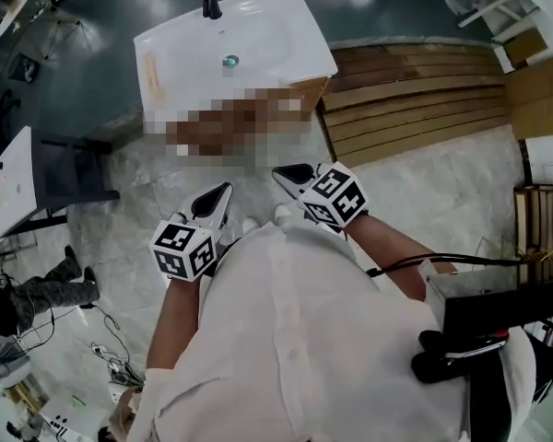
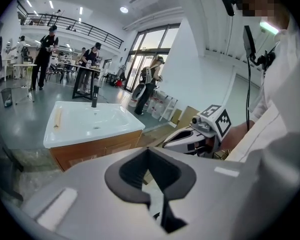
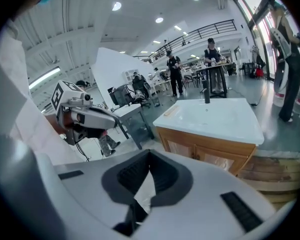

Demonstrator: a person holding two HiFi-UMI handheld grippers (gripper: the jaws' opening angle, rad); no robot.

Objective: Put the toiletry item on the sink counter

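Ahead, twelve o'clock: sink bench (image 1: 286, 53), slim tan item (image 1: 150, 72) lengthwise along its nine-o'clock rim, nearer my left tongs (image 1: 225, 190) than right tongs (image 1: 282, 172); both closed, empty.

left tongs (image 1: 217, 201), right tongs (image 1: 290, 175) closed, empty, held side by side

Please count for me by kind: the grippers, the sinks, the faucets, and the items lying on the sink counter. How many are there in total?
Grippers: 2 (left gripper, right gripper)
Sink: 1
Faucet: 1
Items on the counter: 1 (thin tan item)
Total: 5
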